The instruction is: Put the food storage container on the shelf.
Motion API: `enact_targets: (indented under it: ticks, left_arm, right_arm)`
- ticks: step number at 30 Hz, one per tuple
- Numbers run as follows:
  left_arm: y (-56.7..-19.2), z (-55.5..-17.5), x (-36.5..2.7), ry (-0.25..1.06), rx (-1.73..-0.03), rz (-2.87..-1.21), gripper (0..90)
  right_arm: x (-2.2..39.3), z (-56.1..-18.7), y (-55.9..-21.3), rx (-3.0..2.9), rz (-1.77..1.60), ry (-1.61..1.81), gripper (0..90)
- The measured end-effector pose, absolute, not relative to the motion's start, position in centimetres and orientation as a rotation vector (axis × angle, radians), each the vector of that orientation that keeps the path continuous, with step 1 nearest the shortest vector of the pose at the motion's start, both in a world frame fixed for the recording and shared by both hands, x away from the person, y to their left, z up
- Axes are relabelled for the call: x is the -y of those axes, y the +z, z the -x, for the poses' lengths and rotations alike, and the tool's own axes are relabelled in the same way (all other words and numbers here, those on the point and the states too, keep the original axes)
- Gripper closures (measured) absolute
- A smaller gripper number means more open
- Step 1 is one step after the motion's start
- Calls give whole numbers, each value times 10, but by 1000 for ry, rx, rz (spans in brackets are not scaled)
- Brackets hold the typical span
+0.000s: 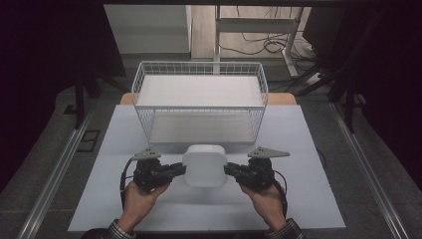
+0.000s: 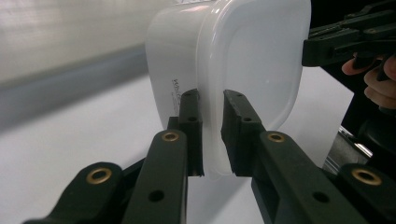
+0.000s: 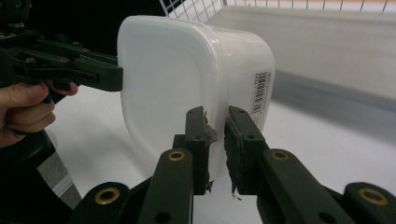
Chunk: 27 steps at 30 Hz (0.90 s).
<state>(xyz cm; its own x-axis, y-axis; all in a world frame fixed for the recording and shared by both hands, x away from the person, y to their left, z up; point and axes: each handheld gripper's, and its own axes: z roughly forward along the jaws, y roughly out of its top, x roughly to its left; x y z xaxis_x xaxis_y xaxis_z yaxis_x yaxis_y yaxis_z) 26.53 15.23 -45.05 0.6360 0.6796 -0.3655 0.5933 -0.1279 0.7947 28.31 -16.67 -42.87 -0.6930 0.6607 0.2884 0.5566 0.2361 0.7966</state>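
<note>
Left hand-held gripper (image 1: 180, 169): you clamp the white container's (image 1: 204, 165) left rim.
Right hand-held gripper (image 1: 230, 170): you clamp its right rim.
Wire basket (image 1: 199, 102): just beyond.

Both forearms enter from the bottom edge of the high view, each hand wrapped around a gripper body. The left gripper (image 1: 182, 169) sits left of frame centre, jaws pointing right; the right gripper (image 1: 228, 170) sits right of centre, jaws pointing left. The two face each other at matching height. Each pair of jaws is clamped narrow, the pads pressing on the rim edge of the white container (image 1: 204, 165) between them.
</note>
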Motion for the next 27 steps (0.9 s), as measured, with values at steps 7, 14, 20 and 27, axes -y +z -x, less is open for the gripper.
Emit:
enact_targets:
  ticks: [7, 14, 20, 27]
  left_arm:
    - [-430, -277, -158, 136, -1017, -1788, 792]
    - [-406, -291, -161, 183, -1004, -1776, 793]
    - [-387, -301, -164, 213, -995, -1764, 793]
    - [-356, -318, -167, 247, -967, -1752, 793]
  right_arm:
    - [162, -298, -410, -2362, -1126, 1482, 793]
    - [156, -313, -384, -2331, -1078, 1496, 793]
    - [152, -323, -368, -2300, -1049, 1517, 793]
    - [148, -339, -333, -2249, -1008, 1537, 793]
